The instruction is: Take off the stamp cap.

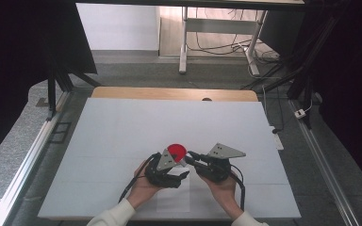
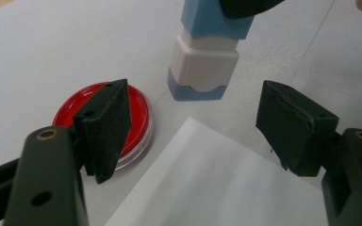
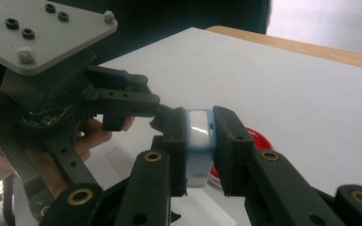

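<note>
Jaws of the right gripper [image 3: 200,141] clamp a blue-and-white self-inking stamp [image 3: 199,134], which we see hanging just above the table [image 1: 122,127] beside a red ink pad [image 2: 136,110]. From the left gripper [image 2: 202,127], spread wide, we also see a white paper sheet [image 2: 217,183] beneath; the high view hides the stamp between both hands.

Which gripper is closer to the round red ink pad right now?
Left. The left gripper hangs open with one jaw over the round red ink pad. The right gripper, shut on the blue and white stamp, sits just beside the pad.
</note>
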Demonstrator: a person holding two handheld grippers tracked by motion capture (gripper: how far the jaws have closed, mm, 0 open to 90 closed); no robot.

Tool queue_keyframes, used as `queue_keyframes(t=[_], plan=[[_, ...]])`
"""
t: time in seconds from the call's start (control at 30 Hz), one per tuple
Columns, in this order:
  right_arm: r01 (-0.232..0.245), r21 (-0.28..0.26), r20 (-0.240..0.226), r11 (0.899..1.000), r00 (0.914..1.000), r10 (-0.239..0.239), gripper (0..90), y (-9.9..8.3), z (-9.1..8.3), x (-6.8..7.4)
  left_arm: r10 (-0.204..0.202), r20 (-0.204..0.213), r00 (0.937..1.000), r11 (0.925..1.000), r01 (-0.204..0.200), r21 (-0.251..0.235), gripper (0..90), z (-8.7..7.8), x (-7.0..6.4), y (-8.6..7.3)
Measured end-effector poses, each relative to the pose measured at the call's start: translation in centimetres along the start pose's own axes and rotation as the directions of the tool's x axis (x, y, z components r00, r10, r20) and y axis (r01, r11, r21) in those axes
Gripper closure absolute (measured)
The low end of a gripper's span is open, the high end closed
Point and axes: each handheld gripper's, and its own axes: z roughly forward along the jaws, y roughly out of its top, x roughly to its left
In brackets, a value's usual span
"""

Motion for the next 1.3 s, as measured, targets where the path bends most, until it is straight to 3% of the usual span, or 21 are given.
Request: queue_keyframes(t=[0.63, 1.3], plan=[[-0.019, -0.007, 0.011, 1.0, 0.9998, 0.019, 74.8, -0.3, 0.01, -0.3, 0.035, -0.049, 0.9982, 0.9992, -0.036, -0.019, 46.3, -0.04, -0.16, 0.09], [-0.031, -0.028, 0.0, 0.999, 0.9995, 0.031, 74.8, -0.7, 0.25, -0.03, 0.076, -0.054, 0.9957, 0.9971, -0.075, 0.005, 58.5, 0.36, -0.44, -0.11]])
